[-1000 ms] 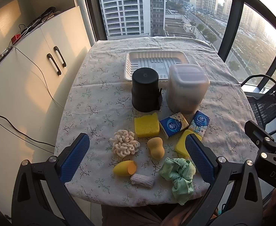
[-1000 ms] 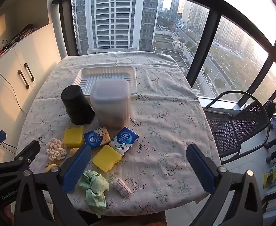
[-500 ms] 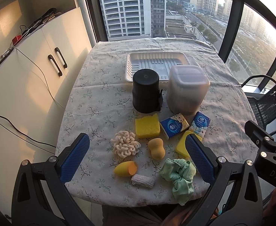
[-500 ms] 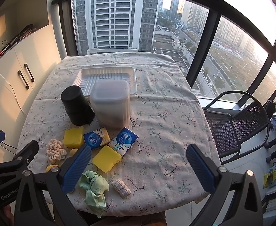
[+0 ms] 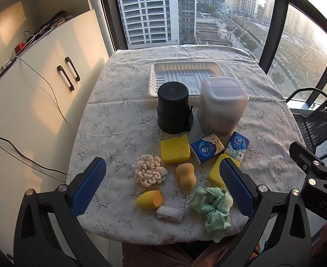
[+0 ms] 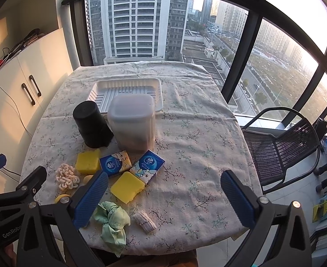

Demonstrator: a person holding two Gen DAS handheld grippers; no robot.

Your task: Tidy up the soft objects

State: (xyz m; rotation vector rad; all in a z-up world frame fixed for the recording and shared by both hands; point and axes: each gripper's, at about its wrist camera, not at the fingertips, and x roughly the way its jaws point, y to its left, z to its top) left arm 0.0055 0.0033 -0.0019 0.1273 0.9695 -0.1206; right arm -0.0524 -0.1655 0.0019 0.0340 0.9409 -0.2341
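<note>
The soft things lie near the front edge of the bench [image 5: 110, 120], on its flowery cloth: a crinkly green scrunchie [image 5: 212, 207], a knitted white roll [image 5: 170, 214], two holey yellow sponges [image 5: 174, 148], a loopy cream puff [image 5: 149, 173] and two blue tissue packs [image 5: 205, 150]. Behind stand a black cup [image 5: 173, 108], a cloudy plastic tub [image 5: 222, 103] and a ribbed white tray [image 5: 185, 76]. The left hand-held gripper [image 5: 162, 189] and right hand-held gripper [image 6: 164, 197] are both spread wide, holding nothing. "GenRobo" can be read on one.

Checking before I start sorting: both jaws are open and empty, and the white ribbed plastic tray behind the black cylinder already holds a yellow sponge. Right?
Not quite. The white ribbed plastic tray is empty, as the right wrist view shows. Both yellow square sponges lie on the tablecloth in front of the black cylinder. The rest stands: both sets of jaws are open and empty.
</note>
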